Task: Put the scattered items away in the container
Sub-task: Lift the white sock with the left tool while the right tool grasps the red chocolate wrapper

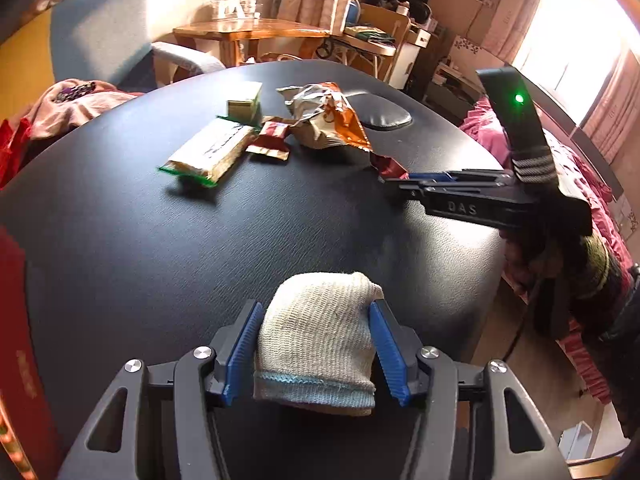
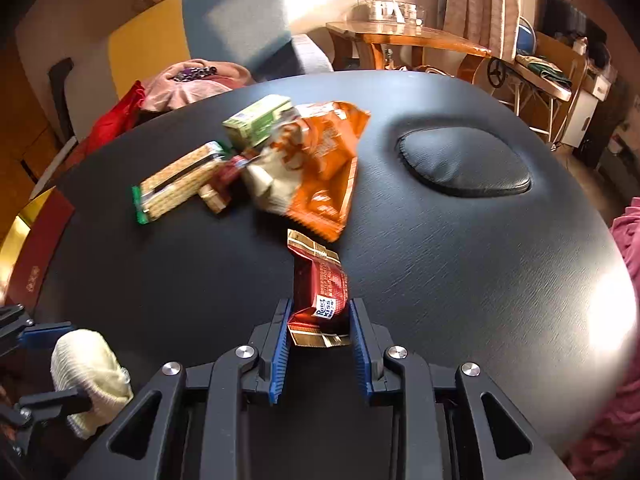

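A rolled white sock sits between the blue pads of my left gripper, which press on both its sides just above the black table. From the right wrist view the same sock and left gripper show at the lower left. My right gripper is shut on a red snack packet whose far end points toward the pile. In the left wrist view the right gripper reaches in from the right with that packet. What looks like a red box lies at the table's left edge.
A pile lies farther back: a biscuit pack, a green carton, a crumpled orange bag and a small red wrapper. An oval cushioned pad is set into the table on the right. Chair and clothes stand behind.
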`<state>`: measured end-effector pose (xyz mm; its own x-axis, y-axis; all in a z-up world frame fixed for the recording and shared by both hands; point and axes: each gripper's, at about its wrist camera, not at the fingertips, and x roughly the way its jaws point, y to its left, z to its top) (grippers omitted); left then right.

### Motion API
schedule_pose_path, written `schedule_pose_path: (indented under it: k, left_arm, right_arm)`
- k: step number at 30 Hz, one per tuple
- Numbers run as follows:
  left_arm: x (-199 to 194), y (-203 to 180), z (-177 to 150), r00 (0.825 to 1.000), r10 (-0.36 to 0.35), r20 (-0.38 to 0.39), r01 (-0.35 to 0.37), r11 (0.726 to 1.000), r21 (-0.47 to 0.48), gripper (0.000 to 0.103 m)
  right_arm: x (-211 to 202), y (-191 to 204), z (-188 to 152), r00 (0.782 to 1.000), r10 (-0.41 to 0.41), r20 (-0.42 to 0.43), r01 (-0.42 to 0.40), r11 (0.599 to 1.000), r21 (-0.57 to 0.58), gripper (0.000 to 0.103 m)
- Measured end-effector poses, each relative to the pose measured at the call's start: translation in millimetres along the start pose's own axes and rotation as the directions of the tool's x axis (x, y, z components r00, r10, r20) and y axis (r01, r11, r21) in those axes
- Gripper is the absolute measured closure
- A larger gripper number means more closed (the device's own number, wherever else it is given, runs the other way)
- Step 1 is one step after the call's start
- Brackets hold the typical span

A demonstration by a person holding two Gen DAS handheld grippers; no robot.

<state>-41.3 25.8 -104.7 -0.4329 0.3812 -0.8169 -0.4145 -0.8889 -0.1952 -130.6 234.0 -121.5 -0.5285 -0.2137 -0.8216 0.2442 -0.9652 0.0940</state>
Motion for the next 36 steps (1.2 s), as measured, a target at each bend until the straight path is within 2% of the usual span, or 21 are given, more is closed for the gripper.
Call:
schedule_pose_path:
  k: [10, 13, 15, 20, 24, 28, 33, 34, 36]
  left_arm:
    - [-43, 38, -49, 0.997, 0.075, 0.037, -0.068, 0.984, -0.164, 0.047]
    - [-49, 46, -58, 0.995, 0.086, 0.044, -0.076, 0.978, -0.194, 0.037]
    - [-52, 50, -63, 0.996, 0.074, 0.050, -0.062, 0.976, -0.210, 0.036]
    - [-60, 49, -64, 0.995, 0.061, 0.084, -0.043, 0.978, -0.203, 0.036]
    - [-60, 47, -59, 0.994, 0.070, 0.089, -0.052, 0.981, -0.189, 0.036]
    - [-54, 44, -54, 0.993, 0.095, 0.072, -0.082, 0.983, -0.167, 0.036]
    - [-46, 47, -53, 0.996, 0.076, 0.056, -0.065, 0.980, -0.187, 0.036]
    - [-45, 48, -52, 0.996, 0.068, 0.051, -0.057, 0.980, -0.193, 0.036]
    - [-42, 50, -52, 0.998, 0.048, 0.045, -0.037, 0.977, -0.209, 0.036]
  right_arm:
    - [-21, 59, -36, 0.987, 0.161, 0.011, -0.161, 0.986, -0.052, 0.074]
    - [-27, 69, -41, 0.981, 0.193, 0.020, -0.192, 0.980, -0.055, 0.074]
    - [-31, 72, -44, 0.979, 0.203, 0.025, -0.202, 0.978, -0.047, 0.073]
    - [-35, 74, -45, 0.980, 0.196, 0.027, -0.195, 0.980, -0.035, 0.064]
    - [-34, 75, -39, 0.981, 0.192, 0.024, -0.191, 0.981, -0.026, 0.062]
    - [-30, 87, -36, 0.986, 0.169, 0.004, -0.168, 0.983, -0.078, 0.062]
    - [-21, 99, -34, 0.990, 0.140, -0.030, -0.142, 0.983, -0.115, 0.063]
    - [-20, 99, -34, 0.991, 0.129, -0.031, -0.131, 0.984, -0.118, 0.070]
    - [-17, 101, -35, 0.994, 0.108, -0.032, -0.112, 0.986, -0.123, 0.072]
